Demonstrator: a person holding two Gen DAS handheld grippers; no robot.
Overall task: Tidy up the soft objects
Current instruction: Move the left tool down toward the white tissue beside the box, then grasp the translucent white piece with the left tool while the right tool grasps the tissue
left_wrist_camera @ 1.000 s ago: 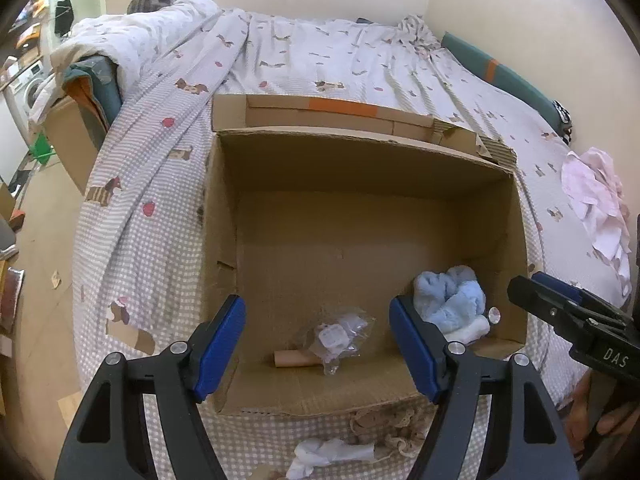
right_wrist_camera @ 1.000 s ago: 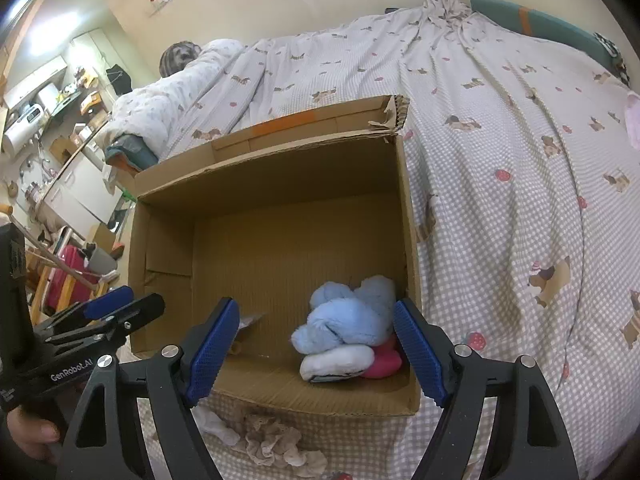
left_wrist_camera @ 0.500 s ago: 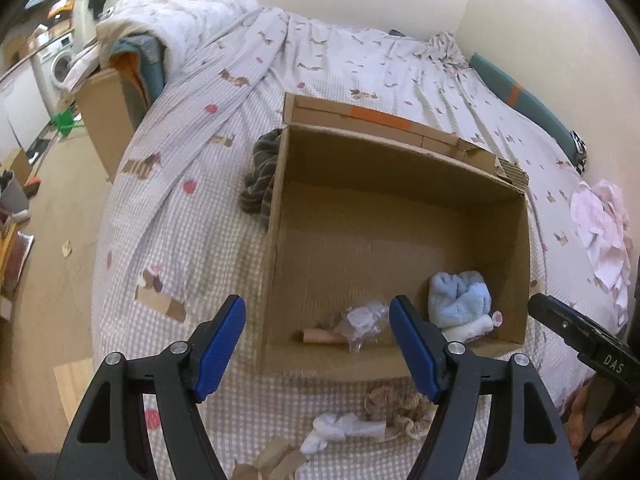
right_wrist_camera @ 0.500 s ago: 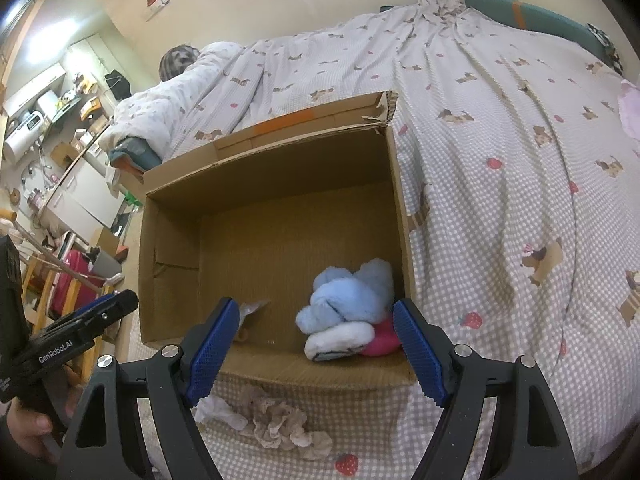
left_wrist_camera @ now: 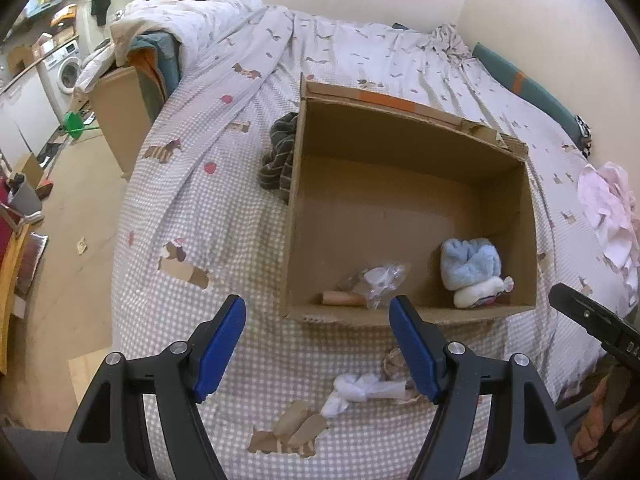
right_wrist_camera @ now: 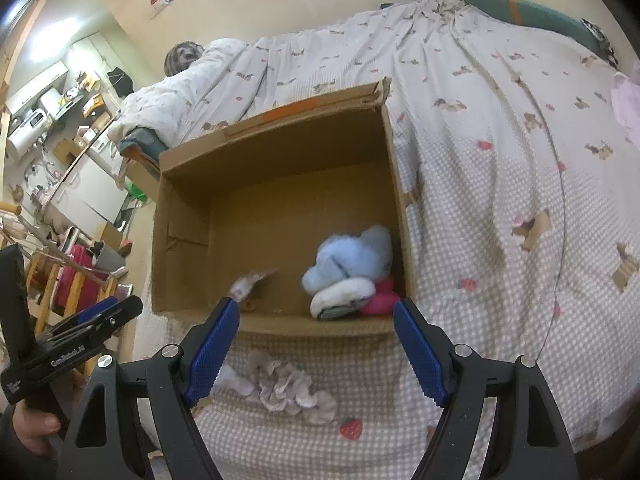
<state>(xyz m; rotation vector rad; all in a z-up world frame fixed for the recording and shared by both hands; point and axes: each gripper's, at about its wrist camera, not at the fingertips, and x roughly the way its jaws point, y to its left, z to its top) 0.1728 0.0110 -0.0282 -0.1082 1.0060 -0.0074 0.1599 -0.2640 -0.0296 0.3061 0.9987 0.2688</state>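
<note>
An open cardboard box point(left_wrist_camera: 400, 152) point(right_wrist_camera: 280, 160) rests on the bed. Inside it lie a fluffy blue soft item point(left_wrist_camera: 470, 262) point(right_wrist_camera: 348, 264), a white one point(left_wrist_camera: 478, 294) point(right_wrist_camera: 340, 298), a pink one point(right_wrist_camera: 380, 292), a clear plastic bag point(left_wrist_camera: 380, 280) and a cardboard tube point(left_wrist_camera: 340, 299). On the bedspread just in front of the box lie a white cloth point(left_wrist_camera: 356, 390) point(right_wrist_camera: 236, 380) and a frilly beige piece point(right_wrist_camera: 288, 388) point(left_wrist_camera: 394, 364). My left gripper point(left_wrist_camera: 318, 348) hangs open and empty above that front strip. My right gripper point(right_wrist_camera: 316, 352) is also open and empty, before the box's near wall.
A dark striped cloth point(left_wrist_camera: 280, 156) is bunched against the box's left side. Pale pink fabric point(left_wrist_camera: 608, 208) lies on the bed at the right. Piled bedding point(left_wrist_camera: 208, 12) and another carton point(left_wrist_camera: 116, 112) sit at the bed's far left; the floor point(left_wrist_camera: 68, 208) drops off left.
Both grippers have drawn back from the box, which now looks smaller and farther off. The left view has swung left, and the dark striped cloth now shows. Both jaws stay equally wide.
</note>
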